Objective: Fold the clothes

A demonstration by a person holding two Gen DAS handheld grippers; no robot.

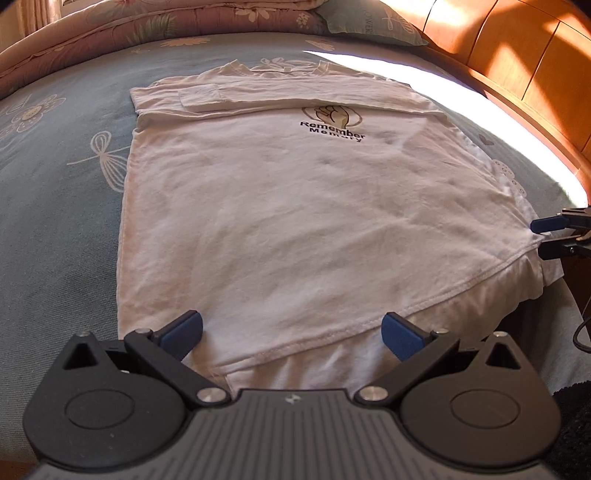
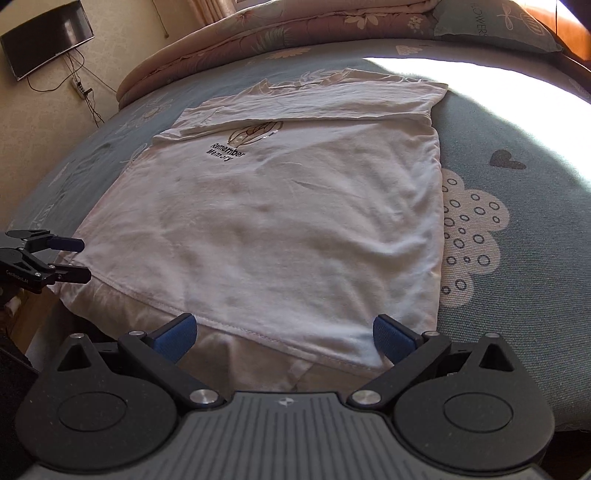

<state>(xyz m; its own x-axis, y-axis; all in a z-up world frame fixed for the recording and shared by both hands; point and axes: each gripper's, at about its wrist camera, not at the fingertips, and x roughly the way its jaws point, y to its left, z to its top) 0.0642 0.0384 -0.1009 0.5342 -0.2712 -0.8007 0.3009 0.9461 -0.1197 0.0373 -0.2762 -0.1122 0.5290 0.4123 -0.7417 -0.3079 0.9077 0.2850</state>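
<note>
A white T-shirt (image 1: pixel 295 206) with a "Remember Memory" print lies flat on the bed, sleeves folded in across the chest, hem nearest me. It also shows in the right wrist view (image 2: pixel 280 221). My left gripper (image 1: pixel 291 334) is open, its blue pads either side of the hem near the shirt's left bottom corner. My right gripper (image 2: pixel 282 334) is open over the hem near the right bottom corner. Each gripper also shows from the other's camera: the right one (image 1: pixel 543 238) at the shirt's right corner, the left one (image 2: pixel 83 260) at the left corner, both open.
The bed has a blue-grey floral sheet (image 1: pixel 55 206). A folded pink quilt (image 1: pixel 147 26) and a pillow (image 1: pixel 369 18) lie at the far end. A wooden headboard (image 1: pixel 535 66) runs along the right. A wall TV (image 2: pixel 44 40) hangs at the left.
</note>
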